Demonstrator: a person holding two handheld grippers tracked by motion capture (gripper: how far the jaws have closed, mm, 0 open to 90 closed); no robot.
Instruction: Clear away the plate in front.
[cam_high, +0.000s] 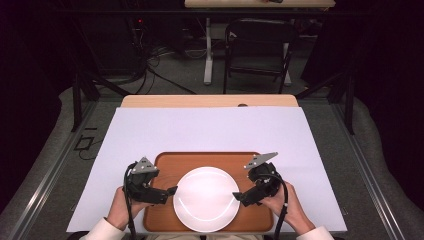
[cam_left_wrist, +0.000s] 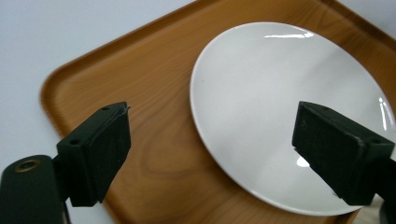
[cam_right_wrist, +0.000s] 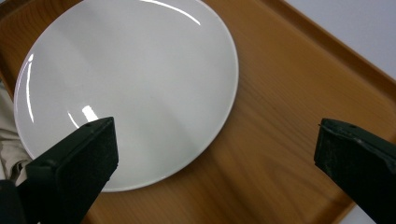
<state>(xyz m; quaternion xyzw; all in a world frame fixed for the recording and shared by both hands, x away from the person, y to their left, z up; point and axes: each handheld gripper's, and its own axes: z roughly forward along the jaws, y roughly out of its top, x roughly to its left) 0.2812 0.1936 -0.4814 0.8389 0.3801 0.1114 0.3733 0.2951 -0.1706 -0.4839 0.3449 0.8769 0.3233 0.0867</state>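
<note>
Plate (cam_high: 206, 199) set on tray (cam_high: 167, 165) (near edge); 2 tongs, left (cam_high: 173, 190) & right (cam_high: 235, 195), both apart, holding nothing. Next: pull hands clear w/o nudging plate.

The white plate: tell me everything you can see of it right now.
The white plate is round, glossy and shallow, ceramic by its look, with light glinting on its rim. It is empty and lies flat on the wooden tray, toward the tray's near edge. The left gripper and right gripper flank it with jaws open; in both gripper views neither pad touches it. No chips or marks show.
</note>
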